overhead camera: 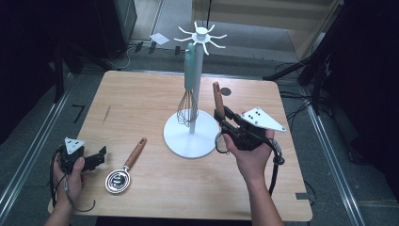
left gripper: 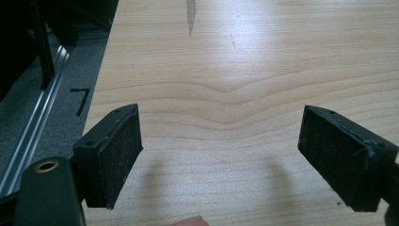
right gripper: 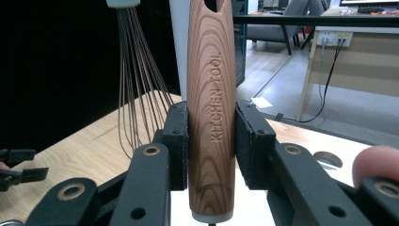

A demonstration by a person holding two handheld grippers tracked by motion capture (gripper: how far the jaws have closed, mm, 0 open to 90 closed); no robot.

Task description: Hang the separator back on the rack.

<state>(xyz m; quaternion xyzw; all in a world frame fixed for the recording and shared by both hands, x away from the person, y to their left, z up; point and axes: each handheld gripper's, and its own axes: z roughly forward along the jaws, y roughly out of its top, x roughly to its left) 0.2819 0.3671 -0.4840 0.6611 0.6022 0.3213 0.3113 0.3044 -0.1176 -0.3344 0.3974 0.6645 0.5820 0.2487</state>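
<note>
The right gripper (overhead camera: 220, 117) is held above the bench (overhead camera: 141, 94), just right of the white hanging stand (overhead camera: 190, 137). Its fingers (right gripper: 176, 141) pinch a wooden utensil handle (right gripper: 211, 117) from both sides, with both pads pressed flat against the wood. The handle stands upright between the pads. The words "KITCHEN TOOL" run along its length, and a hole shows at its top end. In the high view the handle (overhead camera: 217, 98) rises above the gripper, and a round metal ring (overhead camera: 220, 142) hangs below the hand; what kind of utensil it is cannot be told.

The stand consists of a round white base resting on the bench, a vertical pole and a crown of hooks (overhead camera: 201, 36) at the top. A whisk (overhead camera: 188, 101) with a pale green grip hangs from one hook, wire end down, close beside the pole. In the right gripper view the whisk wires (right gripper: 136, 89) are just left of the held handle.

The left gripper (overhead camera: 96, 157) is near the left front edge of the bench, well apart from the stand. Its fingers (left gripper: 117, 150) are spread wide, with bare bench surface between them, and grip nothing.

A metal ladle-type spoon with a wooden handle (overhead camera: 127, 167) lies flat on the bench between the left gripper and the stand base, bowl toward the person. It touches neither gripper.
</note>
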